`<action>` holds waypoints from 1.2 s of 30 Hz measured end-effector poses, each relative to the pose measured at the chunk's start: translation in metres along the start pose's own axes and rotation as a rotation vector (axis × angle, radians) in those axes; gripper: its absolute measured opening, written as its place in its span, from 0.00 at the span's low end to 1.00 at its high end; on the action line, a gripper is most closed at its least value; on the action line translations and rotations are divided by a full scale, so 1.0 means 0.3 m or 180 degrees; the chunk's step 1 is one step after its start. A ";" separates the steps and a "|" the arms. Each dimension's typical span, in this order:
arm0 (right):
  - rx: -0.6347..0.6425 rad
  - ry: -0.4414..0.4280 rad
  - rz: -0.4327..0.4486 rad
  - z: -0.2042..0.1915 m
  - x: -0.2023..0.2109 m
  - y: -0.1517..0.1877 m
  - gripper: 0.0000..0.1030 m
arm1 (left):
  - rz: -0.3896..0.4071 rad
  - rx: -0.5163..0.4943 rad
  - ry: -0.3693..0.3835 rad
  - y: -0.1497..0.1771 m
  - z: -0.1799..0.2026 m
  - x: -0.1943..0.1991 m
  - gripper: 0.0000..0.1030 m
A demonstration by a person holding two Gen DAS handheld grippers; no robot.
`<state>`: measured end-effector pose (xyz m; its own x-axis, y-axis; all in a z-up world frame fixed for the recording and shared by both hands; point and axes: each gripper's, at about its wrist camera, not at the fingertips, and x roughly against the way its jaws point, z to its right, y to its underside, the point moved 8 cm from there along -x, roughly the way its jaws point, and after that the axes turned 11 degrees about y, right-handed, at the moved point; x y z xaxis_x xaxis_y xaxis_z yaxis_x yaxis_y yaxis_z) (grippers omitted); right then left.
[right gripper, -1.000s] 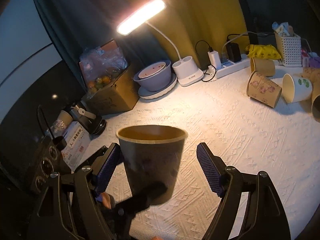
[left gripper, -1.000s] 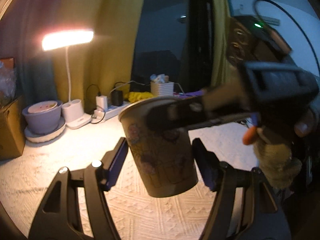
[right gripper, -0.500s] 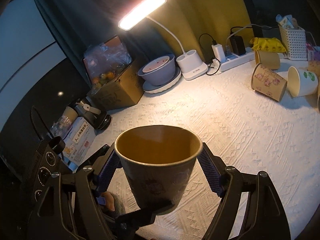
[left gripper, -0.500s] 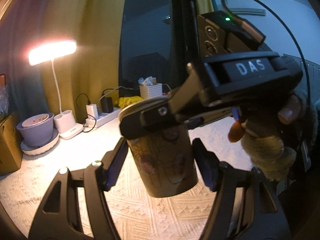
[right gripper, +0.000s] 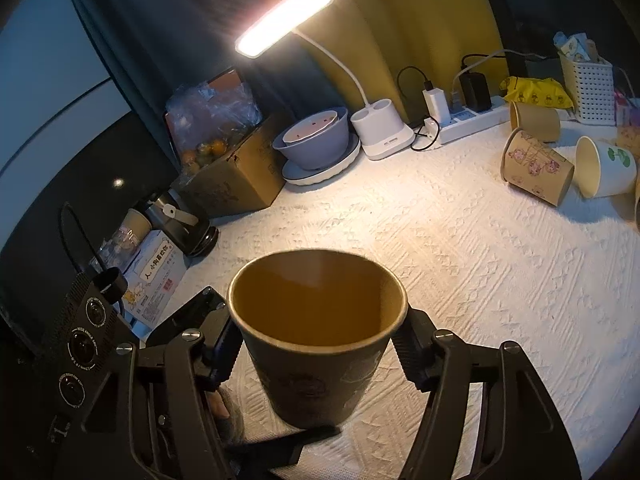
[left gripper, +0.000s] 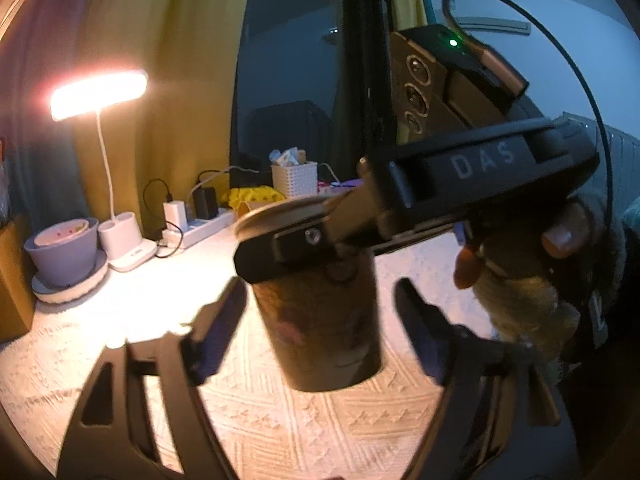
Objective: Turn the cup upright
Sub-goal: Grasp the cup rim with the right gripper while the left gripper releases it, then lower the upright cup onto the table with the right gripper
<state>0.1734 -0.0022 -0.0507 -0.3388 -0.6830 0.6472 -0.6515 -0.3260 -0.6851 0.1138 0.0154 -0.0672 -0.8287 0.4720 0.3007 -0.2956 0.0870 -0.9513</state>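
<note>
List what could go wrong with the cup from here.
1. The right gripper pinches the paper cup just under its rim, so the thin wall could buckle or slip.
2. The left gripper stands open, its fingers flanking the cup closely. Pulling away askew could knock it.

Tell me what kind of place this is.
Probably a home desk or bedside table: a lit desk lamp, a power strip with chargers, a cardboard box of fruit, yellow curtains.
</note>
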 end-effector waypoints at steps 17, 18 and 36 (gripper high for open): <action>0.0143 0.0837 0.0410 0.116 0.011 -0.047 0.67 | -0.0374 0.0368 0.0125 0.073 -0.047 -0.001 0.84; 0.0151 0.0870 0.0425 0.124 0.009 -0.046 0.67 | -0.0371 0.0421 0.0114 0.075 -0.060 0.003 0.84; 0.0466 0.1552 0.0652 0.194 -0.092 -0.003 0.67 | -0.0006 0.1455 -0.0414 0.116 -0.323 0.103 0.84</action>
<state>0.2227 -0.0212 -0.0873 -0.7467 -0.3712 0.5519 -0.4496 -0.3297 -0.8301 0.1239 0.1181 -0.0975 -0.8720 0.3560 0.3361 -0.4519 -0.3211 -0.8323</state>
